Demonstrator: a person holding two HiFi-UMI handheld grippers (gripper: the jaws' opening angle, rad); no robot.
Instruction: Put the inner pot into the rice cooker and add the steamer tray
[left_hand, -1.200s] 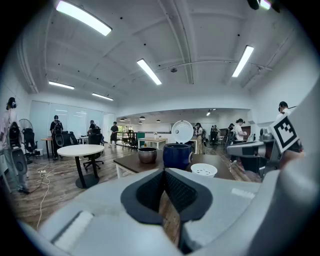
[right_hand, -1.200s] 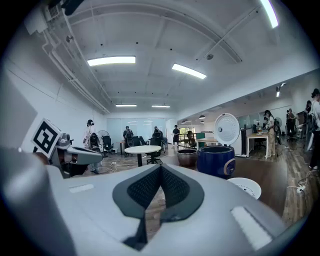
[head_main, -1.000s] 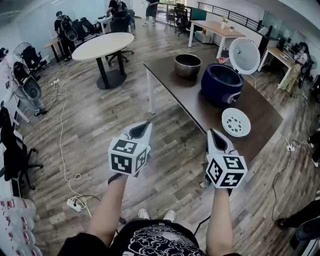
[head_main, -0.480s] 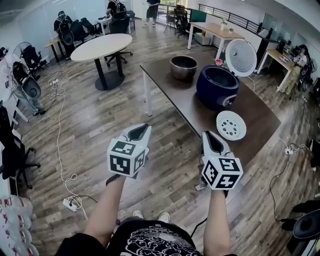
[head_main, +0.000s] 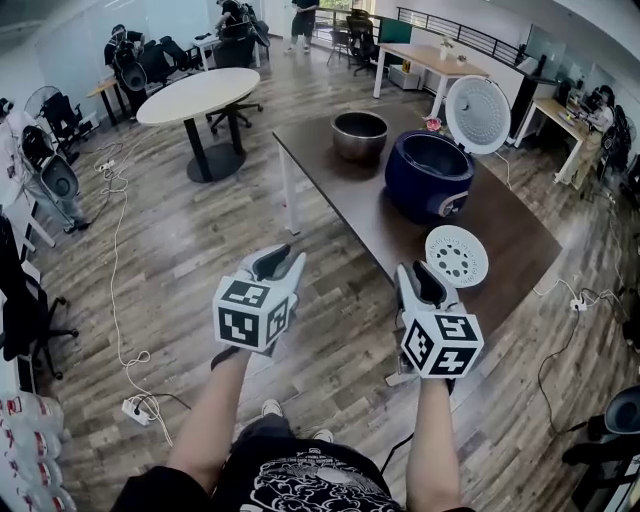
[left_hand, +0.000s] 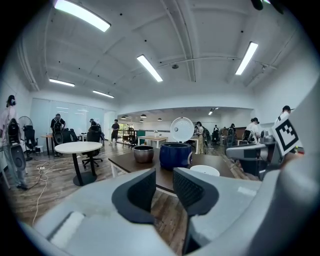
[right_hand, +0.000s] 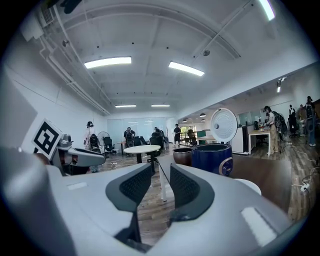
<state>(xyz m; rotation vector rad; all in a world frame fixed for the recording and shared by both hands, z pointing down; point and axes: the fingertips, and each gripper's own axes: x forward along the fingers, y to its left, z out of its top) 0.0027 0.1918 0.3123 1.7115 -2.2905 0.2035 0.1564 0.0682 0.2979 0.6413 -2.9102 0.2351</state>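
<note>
On the dark brown table (head_main: 520, 235) stand a grey metal inner pot (head_main: 360, 135) at the far end and a navy rice cooker (head_main: 430, 172) with its white lid (head_main: 478, 113) raised. A white perforated steamer tray (head_main: 456, 256) lies flat nearer me. My left gripper (head_main: 275, 262) and right gripper (head_main: 415, 275) hover over the floor short of the table, side by side. Their jaws have just been opening and now stand slightly apart with nothing between them. The left gripper view shows the pot (left_hand: 143, 153), cooker (left_hand: 175, 155) and tray (left_hand: 204, 170) beyond its jaws.
A round white table (head_main: 195, 95) with office chairs stands to the left on the wood floor. A cable and power strip (head_main: 135, 405) lie at lower left. People and desks fill the back of the room. Another desk (head_main: 430, 60) stands behind the brown table.
The brown table with the pot, cooker and tray has come closer as I move forward. Both grippers' jaws have parted a little from shut.
</note>
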